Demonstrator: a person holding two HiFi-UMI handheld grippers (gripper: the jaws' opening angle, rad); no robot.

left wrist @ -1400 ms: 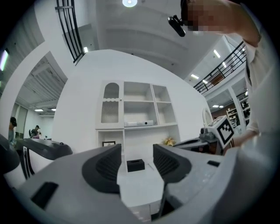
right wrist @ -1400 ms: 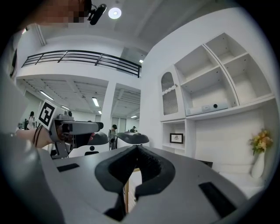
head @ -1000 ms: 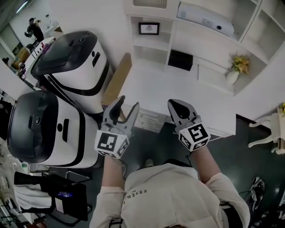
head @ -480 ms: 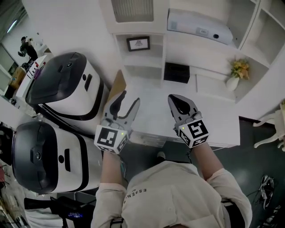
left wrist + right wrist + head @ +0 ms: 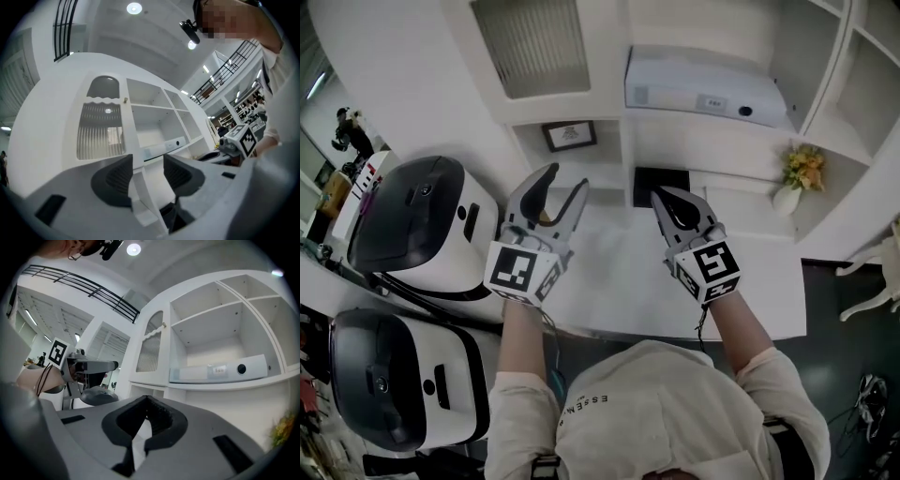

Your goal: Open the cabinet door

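Left claw: the grey left claw (image 5: 565,178) has its jaws spread wide, nothing between them.
Right claw: the grey right claw (image 5: 659,194) is pinched together, empty too.
Where the door is: the white arched cabinet door with the ribbed glass panel (image 5: 534,42) sits top left in the white shelf unit (image 5: 722,141), above the small framed picture (image 5: 570,136). It's up past both claws and untouched.
Which way it points: looks shut, face out toward the person, long axis upright, arch on top.
Knob: a tiny knob (image 5: 125,99) on its right edge, so I'd guess the hinges are on the left.
What could go wrong: that knob's small, so the jaws could easily slip off it. Pull straight out instead of along the swing and the grip probably pops loose.
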